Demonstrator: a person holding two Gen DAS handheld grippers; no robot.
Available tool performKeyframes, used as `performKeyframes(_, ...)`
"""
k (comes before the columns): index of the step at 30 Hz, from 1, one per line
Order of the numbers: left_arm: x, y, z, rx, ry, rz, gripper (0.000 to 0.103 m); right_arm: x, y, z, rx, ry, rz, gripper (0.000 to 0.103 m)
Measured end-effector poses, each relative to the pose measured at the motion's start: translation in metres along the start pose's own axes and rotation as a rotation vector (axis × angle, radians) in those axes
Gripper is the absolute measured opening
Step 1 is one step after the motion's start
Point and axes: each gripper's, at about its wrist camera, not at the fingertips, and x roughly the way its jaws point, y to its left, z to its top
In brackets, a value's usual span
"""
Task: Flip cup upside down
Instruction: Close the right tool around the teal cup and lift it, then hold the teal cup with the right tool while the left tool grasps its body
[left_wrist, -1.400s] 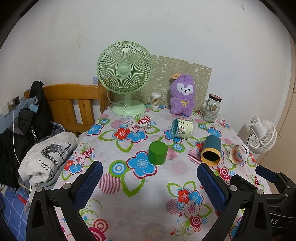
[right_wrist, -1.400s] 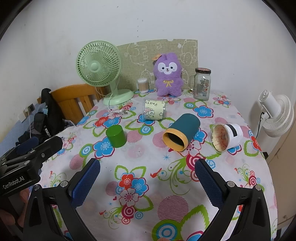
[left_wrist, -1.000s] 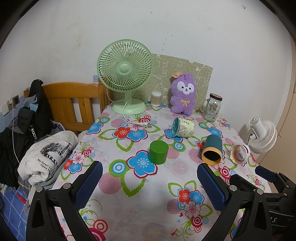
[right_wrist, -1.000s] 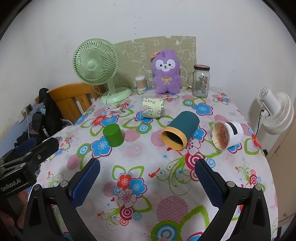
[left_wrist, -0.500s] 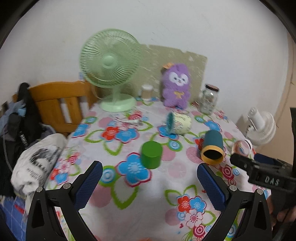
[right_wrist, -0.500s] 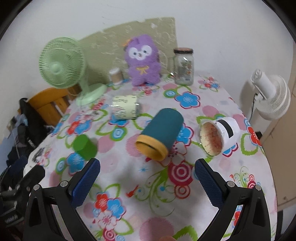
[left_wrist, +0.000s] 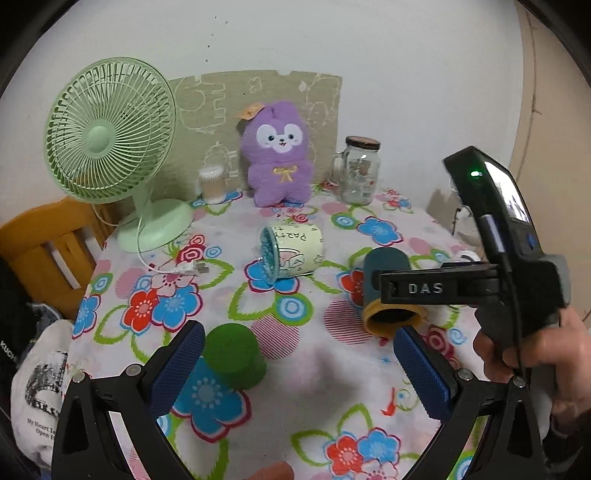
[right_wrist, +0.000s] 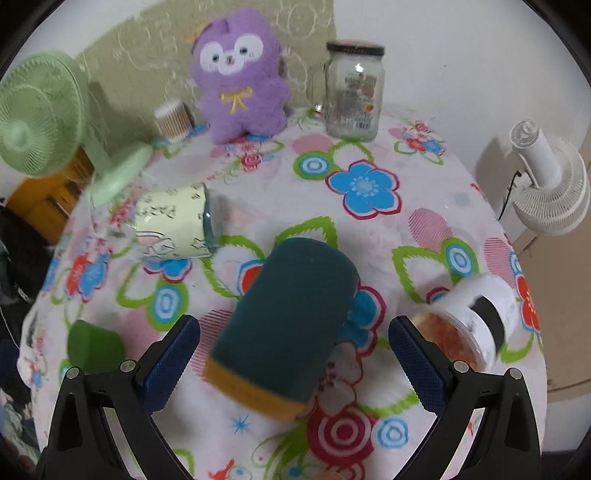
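Both grippers have black triangular frames with silver screws and blue textured pads (left_wrist: 176, 365). The right gripper (left_wrist: 476, 284) carries white "DAS" lettering, a green light, and a bare-skinned hand (left_wrist: 532, 354).

Lived-in home room, floral tablecloth (left_wrist: 303, 354) over a small table, purple plush toy (left_wrist: 277, 153) against the white wall, green desk fan (left_wrist: 107, 133), glass jar (left_wrist: 358, 170), wooden chair (left_wrist: 40, 243) draped with clothes (left_wrist: 33, 391)
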Motion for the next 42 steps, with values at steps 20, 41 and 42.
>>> performKeyframes(20,-0.059,0.018,-0.029,-0.160,-0.057,-0.092,0.103,-0.045,0.033,-0.026,-0.139,0.011,0.248,0.072)
performKeyframes(41,-0.138,0.003,-0.084,-0.156,-0.060,-0.130,0.103,-0.054,0.059,-0.116,-0.234,0.362,0.589,0.082)
performKeyframes(42,-0.134,0.003,-0.085,-0.160,-0.050,-0.129,0.103,-0.056,0.058,-0.115,-0.239,0.345,0.585,0.083)
